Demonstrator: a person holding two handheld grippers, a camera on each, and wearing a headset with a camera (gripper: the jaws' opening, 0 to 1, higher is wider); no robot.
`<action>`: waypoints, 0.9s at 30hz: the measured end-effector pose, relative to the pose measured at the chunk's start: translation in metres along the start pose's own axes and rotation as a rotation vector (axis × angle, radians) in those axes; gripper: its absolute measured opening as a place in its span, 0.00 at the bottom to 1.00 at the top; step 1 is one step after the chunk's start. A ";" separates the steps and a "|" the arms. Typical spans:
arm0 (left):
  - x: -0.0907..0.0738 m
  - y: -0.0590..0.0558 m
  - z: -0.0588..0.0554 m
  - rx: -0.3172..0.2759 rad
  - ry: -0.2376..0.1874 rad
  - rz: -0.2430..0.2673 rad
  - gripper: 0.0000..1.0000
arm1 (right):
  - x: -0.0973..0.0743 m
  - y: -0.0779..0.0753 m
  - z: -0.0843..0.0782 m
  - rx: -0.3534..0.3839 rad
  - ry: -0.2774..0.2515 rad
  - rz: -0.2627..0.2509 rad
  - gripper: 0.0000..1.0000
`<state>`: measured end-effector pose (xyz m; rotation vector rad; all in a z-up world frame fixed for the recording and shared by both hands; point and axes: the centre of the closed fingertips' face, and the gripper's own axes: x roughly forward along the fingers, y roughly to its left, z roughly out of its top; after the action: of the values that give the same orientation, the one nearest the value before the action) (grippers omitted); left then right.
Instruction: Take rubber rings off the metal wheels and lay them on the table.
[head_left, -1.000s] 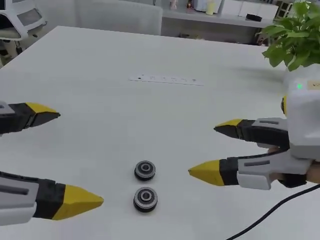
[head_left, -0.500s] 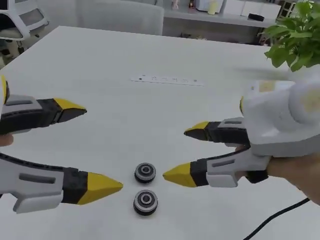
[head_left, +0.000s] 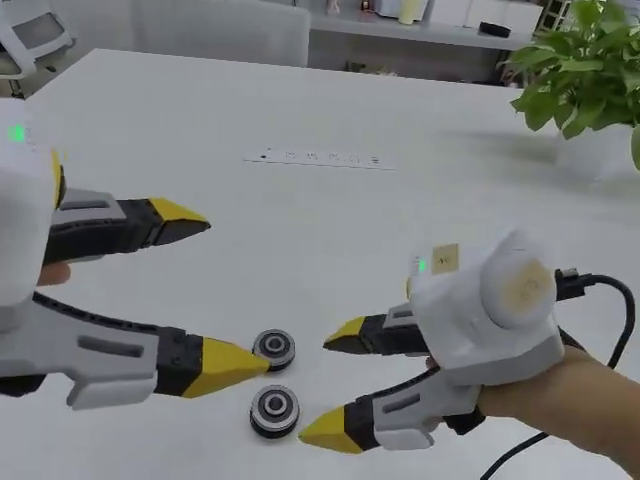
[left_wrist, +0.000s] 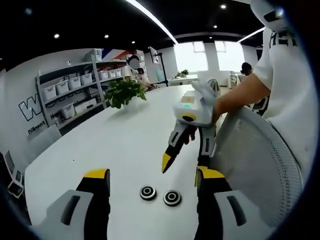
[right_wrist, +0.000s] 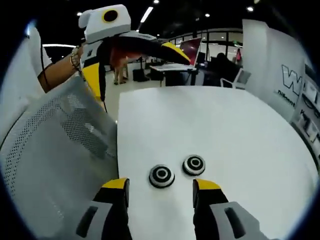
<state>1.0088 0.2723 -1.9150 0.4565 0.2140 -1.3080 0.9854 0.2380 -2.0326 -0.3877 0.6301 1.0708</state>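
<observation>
- The white table (head_left: 300, 230) runs wide and bare-topped under both grippers. A power strip (head_left: 318, 158) lies well beyond their tips, a green plant (head_left: 575, 60) stands off past the right one, and storage shelves (left_wrist: 70, 92) line the wall in the left gripper view.
- The left gripper (head_left: 222, 290) hovers with its jaws spread wide, gripping nothing.
- The right gripper (head_left: 318, 386) faces it, jaws also well apart and empty. A hand (head_left: 560, 400) is wrapped around its back end and a black cable (head_left: 610, 300) loops away behind it.
- Down on the table between the two sets of tips sit the two metal wheels, close together but apart: the far wheel (head_left: 273, 347) and the near wheel (head_left: 274, 410).
- Each one has its black rubber ring (head_left: 256, 412) on the rim.
- The far wheel is right at the tip of the left gripper's lower jaw. Whether the tip touches it cannot be told from the head view.
- The near wheel is just beside the tip of the right gripper's lower jaw, with a sliver of table between them.
- In the left gripper view both wheels lie between its own jaws, with the right gripper pointing back from beyond them.
- In the right gripper view the pair sits just ahead of its tips, one wheel toward each jaw.
</observation>
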 end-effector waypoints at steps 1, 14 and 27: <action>0.003 0.001 0.003 -0.001 -0.010 -0.008 0.68 | 0.002 0.002 -0.001 0.012 0.000 0.011 0.48; 0.028 -0.001 0.011 0.088 -0.059 -0.062 0.65 | 0.020 0.003 -0.008 0.105 -0.040 0.015 0.46; 0.054 -0.007 -0.036 0.109 0.027 -0.120 0.59 | 0.026 0.005 -0.014 0.100 -0.031 0.017 0.35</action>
<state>1.0197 0.2395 -1.9704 0.5614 0.1961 -1.4366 0.9855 0.2497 -2.0605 -0.2791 0.6575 1.0554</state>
